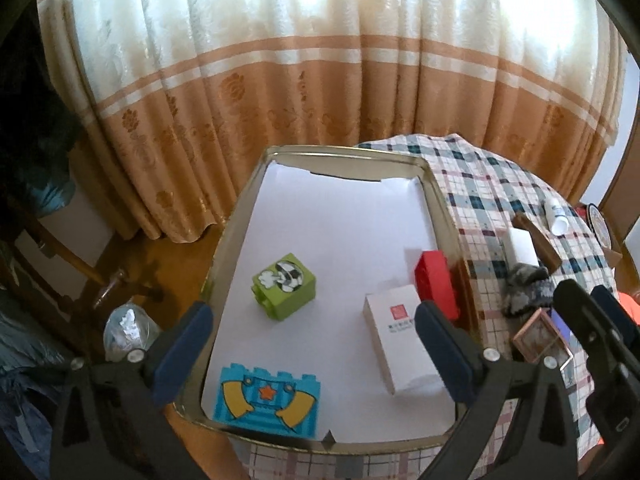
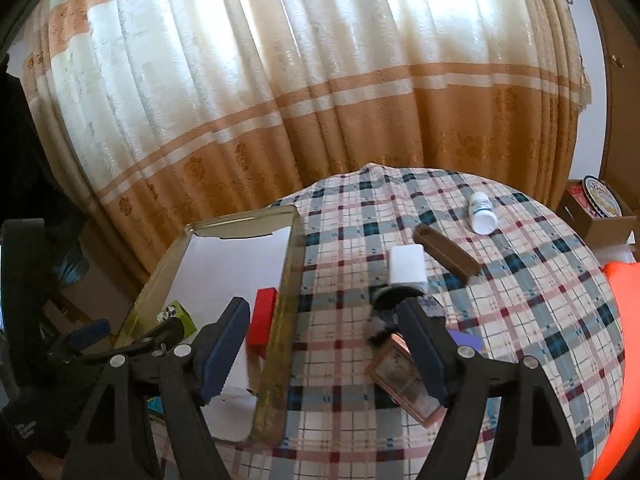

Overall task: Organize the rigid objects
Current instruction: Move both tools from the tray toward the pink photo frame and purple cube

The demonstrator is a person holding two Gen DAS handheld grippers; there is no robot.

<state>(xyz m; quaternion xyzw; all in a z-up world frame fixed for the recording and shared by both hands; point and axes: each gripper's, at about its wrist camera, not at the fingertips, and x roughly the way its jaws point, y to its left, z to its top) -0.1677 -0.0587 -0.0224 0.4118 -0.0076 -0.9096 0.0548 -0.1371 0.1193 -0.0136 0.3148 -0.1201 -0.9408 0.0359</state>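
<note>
left wrist view: my left gripper (image 1: 312,350) wide, empty, over tray (image 1: 236,216) holding four blocks. right gripper (image 2: 324,344) wide, empty. risk: i clip tray rim reaching frame (image 2: 404,380) on cloth.

Between the left hand-held gripper (image 1: 312,356) fingers: the lined tray (image 1: 236,216) holds a green cube (image 1: 283,286), blue block (image 1: 266,404), white box (image 1: 396,344) and red brick (image 1: 436,286). Beyond its right finger on the desk: a white block (image 1: 520,246), brown bar (image 1: 538,242), bottle (image 1: 557,214).
</note>
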